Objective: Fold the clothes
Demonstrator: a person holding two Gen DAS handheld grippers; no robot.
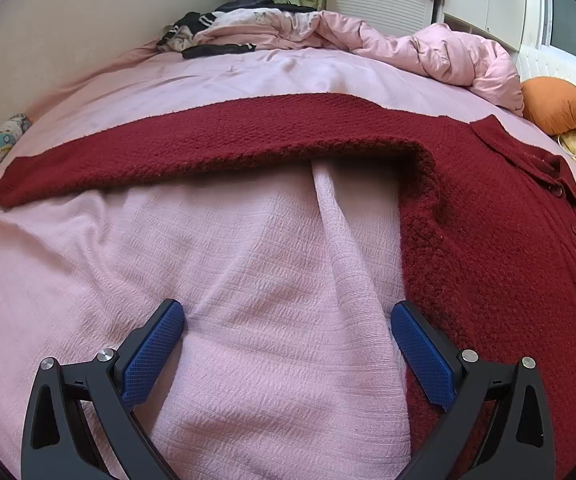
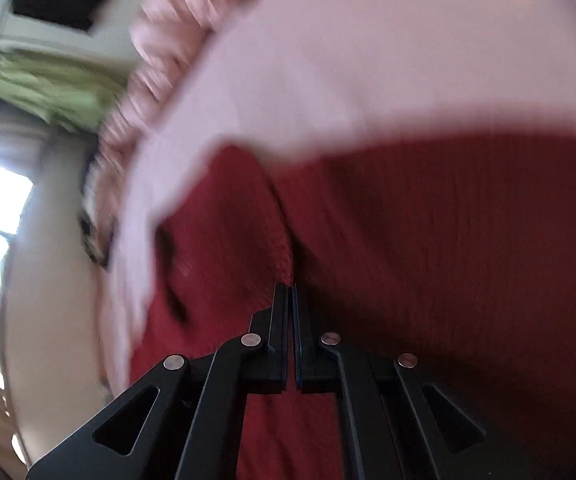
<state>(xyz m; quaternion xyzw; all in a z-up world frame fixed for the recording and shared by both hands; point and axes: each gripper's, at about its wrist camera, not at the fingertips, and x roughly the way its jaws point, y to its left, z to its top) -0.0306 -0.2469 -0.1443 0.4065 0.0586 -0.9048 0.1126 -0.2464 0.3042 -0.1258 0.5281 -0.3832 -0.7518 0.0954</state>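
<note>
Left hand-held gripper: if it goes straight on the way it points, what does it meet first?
Probably the raised fold of the pink woven bedspread running ahead between the open fingers of the left hand-held gripper. Beyond it lies the outstretched sleeve of the dark red knitted cardigan. Depth is unclear in the fisheye view.

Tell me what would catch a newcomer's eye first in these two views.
The dark red knit cardigan dominates, spread on the pink bedsheet with one sleeve stretched out to the left. The open left tool hovers over bare sheet beside it. In the blurred right wrist view, the right tool is shut, with red knit right at its tips.
</note>
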